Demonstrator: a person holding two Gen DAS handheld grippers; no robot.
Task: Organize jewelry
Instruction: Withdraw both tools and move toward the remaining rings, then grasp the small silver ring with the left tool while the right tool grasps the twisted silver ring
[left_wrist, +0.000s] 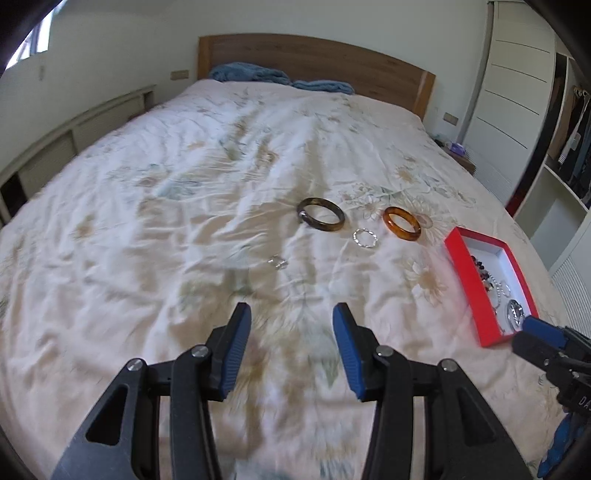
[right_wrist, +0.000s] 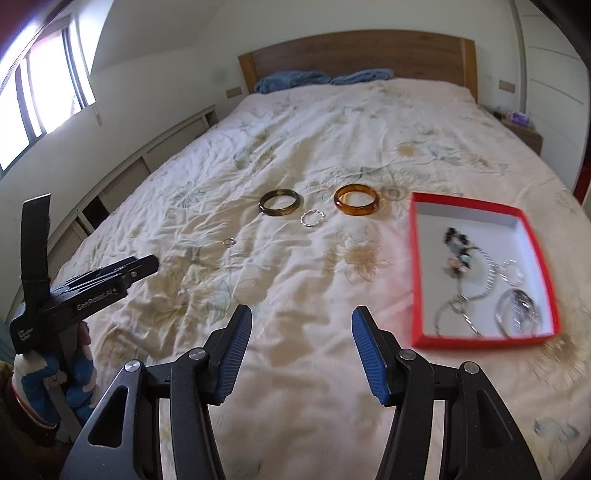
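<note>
Both wrist views: low over bed, facing headboard; right view seemingly nearer red box; bangles shared.

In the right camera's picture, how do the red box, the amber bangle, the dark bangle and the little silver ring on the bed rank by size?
1. Red box, largest by far.
2. Amber bangle and dark bangle: near alike, unranked.
3. Silver ring, smallest.

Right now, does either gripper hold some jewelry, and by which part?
Nothing is held. The left gripper and the right gripper both stand open and empty above the bed; the bangles lie untouched ahead.
</note>
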